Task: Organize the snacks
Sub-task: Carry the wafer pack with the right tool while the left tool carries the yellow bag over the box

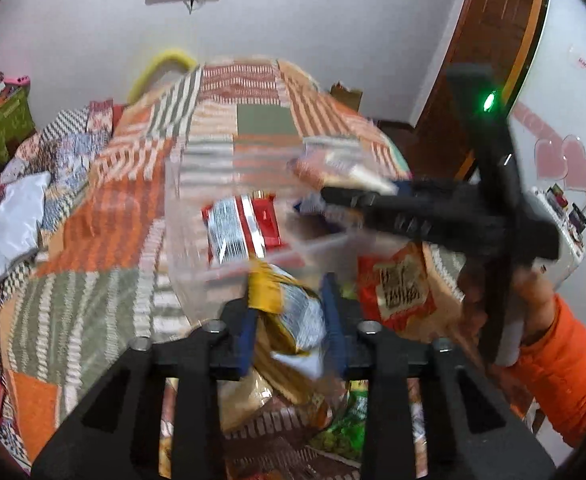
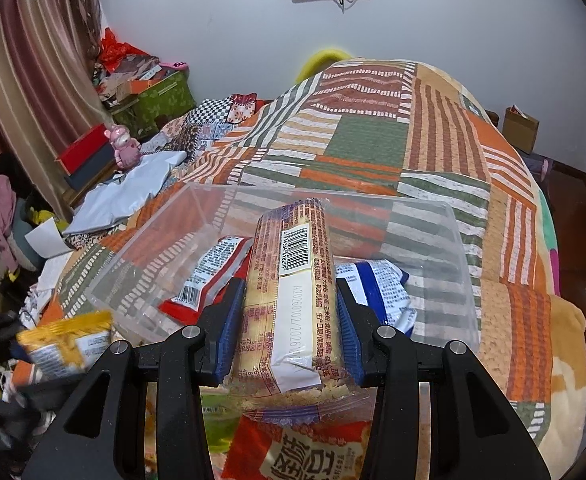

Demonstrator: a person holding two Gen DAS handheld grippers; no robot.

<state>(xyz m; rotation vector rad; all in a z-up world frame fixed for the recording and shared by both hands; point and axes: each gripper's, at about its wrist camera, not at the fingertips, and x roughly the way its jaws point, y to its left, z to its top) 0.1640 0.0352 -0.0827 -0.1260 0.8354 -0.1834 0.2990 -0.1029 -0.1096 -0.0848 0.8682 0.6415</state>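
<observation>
A clear plastic bin (image 2: 445,236) lies on the patchwork bed; it also shows in the left wrist view (image 1: 181,216). Inside lie a red-and-silver packet (image 2: 209,276) (image 1: 245,228) and a blue-and-white packet (image 2: 385,292). My right gripper (image 2: 291,320) is shut on a long yellow cracker pack (image 2: 293,280), held over the bin's near edge. In the left wrist view the right gripper (image 1: 325,194) reaches over the bin with that pack (image 1: 333,168). My left gripper (image 1: 291,300) is shut on a yellow-and-silver snack bag (image 1: 289,316), just short of the bin; this bag shows at the right wrist view's left (image 2: 69,344).
Loose snack packets lie under both grippers: a red-and-tan one (image 1: 397,280) (image 2: 305,452) and a green one (image 1: 345,424). The patchwork bedspread (image 2: 373,140) stretches beyond. Clothes, a pink toy (image 2: 123,148) and boxes crowd the left side. A wooden door (image 1: 489,40) stands at right.
</observation>
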